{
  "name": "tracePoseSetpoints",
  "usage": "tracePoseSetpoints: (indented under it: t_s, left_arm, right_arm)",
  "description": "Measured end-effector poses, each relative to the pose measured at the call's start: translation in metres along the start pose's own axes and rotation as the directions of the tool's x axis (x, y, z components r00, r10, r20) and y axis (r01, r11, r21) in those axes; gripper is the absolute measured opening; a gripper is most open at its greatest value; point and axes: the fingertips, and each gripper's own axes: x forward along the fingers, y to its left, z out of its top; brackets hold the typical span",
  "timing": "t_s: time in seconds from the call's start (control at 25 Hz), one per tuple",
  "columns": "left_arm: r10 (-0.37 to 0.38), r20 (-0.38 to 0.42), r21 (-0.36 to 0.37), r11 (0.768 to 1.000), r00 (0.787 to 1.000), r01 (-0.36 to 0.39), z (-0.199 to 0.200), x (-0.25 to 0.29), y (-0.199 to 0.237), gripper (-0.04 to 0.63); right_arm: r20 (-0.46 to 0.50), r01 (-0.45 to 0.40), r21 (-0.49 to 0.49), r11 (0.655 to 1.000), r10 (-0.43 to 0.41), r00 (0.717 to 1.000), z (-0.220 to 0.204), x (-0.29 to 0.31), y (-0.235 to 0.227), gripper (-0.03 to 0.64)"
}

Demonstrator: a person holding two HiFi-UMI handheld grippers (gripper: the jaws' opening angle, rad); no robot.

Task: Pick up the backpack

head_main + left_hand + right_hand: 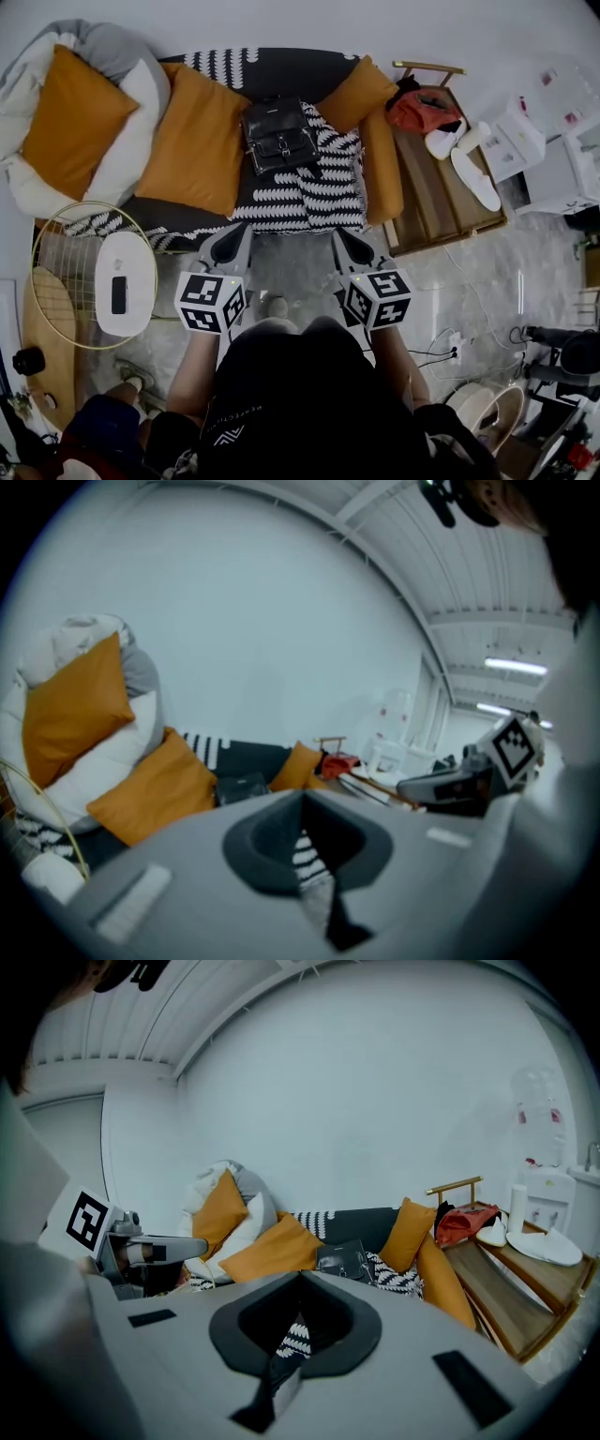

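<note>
A black leather backpack (278, 134) lies on a black-and-white patterned throw (309, 197) on the sofa, between orange cushions (197, 136). It also shows small and far off as the backpack (242, 787) in the left gripper view and the backpack (345, 1261) in the right gripper view. My left gripper (246, 228) and right gripper (336, 234) hover side by side over the floor just in front of the sofa's edge, both pointing at the sofa. Both are shut with nothing between the jaws, well short of the backpack.
A low wooden rack (441, 202) right of the sofa carries a red bag (424, 109) and white slippers (473, 178). A round wire side table (47, 281) with a white object stands at the left. Cables (459, 342) trail on the grey floor at the right.
</note>
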Motion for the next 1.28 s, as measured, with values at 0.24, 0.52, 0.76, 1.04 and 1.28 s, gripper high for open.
tracePoseSetpoints:
  t_s: [0.24,0.52,0.76,1.04,1.28]
  left_arm:
    - [0.012,0.005,-0.016,1.000,1.000,-0.012,0.002,0.013,0.029,0.008]
    - [0.042,0.037,-0.043,0.998,0.998,-0.040,0.009,0.038,0.054,0.008]
    - [0.100,0.056,-0.043,0.994,0.993,-0.098,0.020,0.073,0.080,0.009]
    - [0.122,0.020,-0.052,0.991,0.992,-0.121,0.029,0.129,0.107,0.023]
    - [0.150,-0.049,-0.079,0.985,0.987,-0.153,0.029,0.175,0.134,0.044]
  right_arm:
    - [-0.014,0.025,-0.024,0.999,-0.025,1.000,0.006,0.021,-0.004,-0.005]
    - [-0.020,0.038,-0.063,0.997,-0.039,0.999,0.022,0.055,-0.021,-0.005]
    - [-0.018,-0.009,-0.085,0.996,0.008,1.000,0.045,0.105,-0.042,0.006]
    - [-0.067,-0.074,-0.101,0.992,0.067,0.995,0.071,0.174,-0.068,0.046]
    - [-0.118,-0.099,-0.094,0.991,0.087,0.989,0.080,0.225,-0.094,0.061]
